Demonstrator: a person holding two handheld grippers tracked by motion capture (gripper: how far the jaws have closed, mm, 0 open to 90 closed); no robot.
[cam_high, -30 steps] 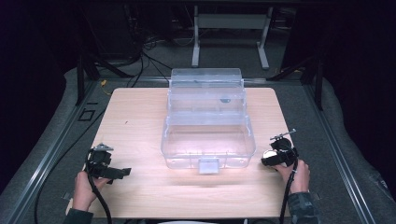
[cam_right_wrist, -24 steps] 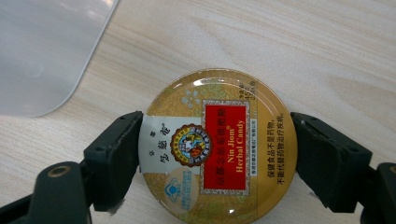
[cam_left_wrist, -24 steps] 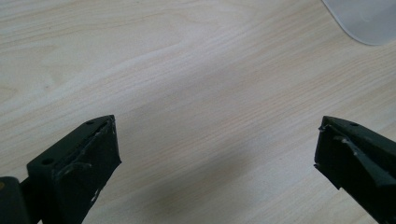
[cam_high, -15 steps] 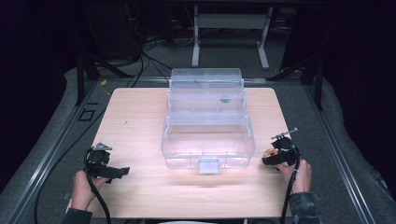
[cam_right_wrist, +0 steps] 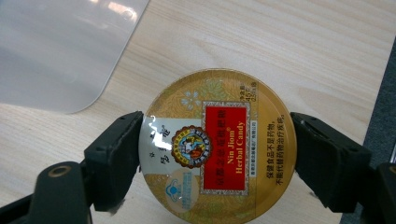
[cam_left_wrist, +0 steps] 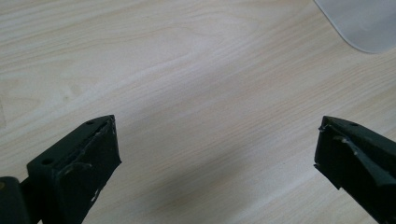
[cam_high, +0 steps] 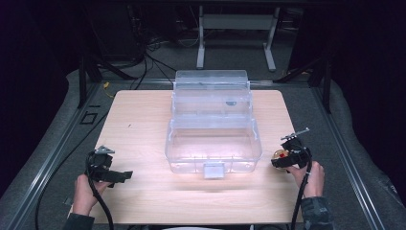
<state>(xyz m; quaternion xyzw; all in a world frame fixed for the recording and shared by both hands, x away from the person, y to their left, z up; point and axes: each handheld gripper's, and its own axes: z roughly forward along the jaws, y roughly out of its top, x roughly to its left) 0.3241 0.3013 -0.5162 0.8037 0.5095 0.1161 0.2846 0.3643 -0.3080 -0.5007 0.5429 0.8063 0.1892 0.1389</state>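
Observation:
A round golden candy tin point(cam_right_wrist: 219, 116) with a red label sits between the jaws of my right gripper point(cam_right_wrist: 217, 154), and both pads press on its rim. In the high view that tin point(cam_high: 278, 155) and the right gripper point(cam_high: 281, 162) are at the table's right front, just right of a clear plastic box point(cam_high: 213, 162). The box stands in the middle of the table with its lid point(cam_high: 210, 86) raised at the back; I see nothing inside it. My left gripper point(cam_high: 125, 176) rests at the left front, and its jaws point(cam_left_wrist: 217, 140) stand wide open over bare wood.
The light wooden table point(cam_high: 139, 134) has bare room left and right of the box. A corner of the clear box point(cam_left_wrist: 366, 21) shows at the upper right of the left gripper view, and another box corner point(cam_right_wrist: 60, 51) at the upper left of the right gripper view. Dark floor, cables and a metal stand point(cam_high: 237, 28) lie beyond the table.

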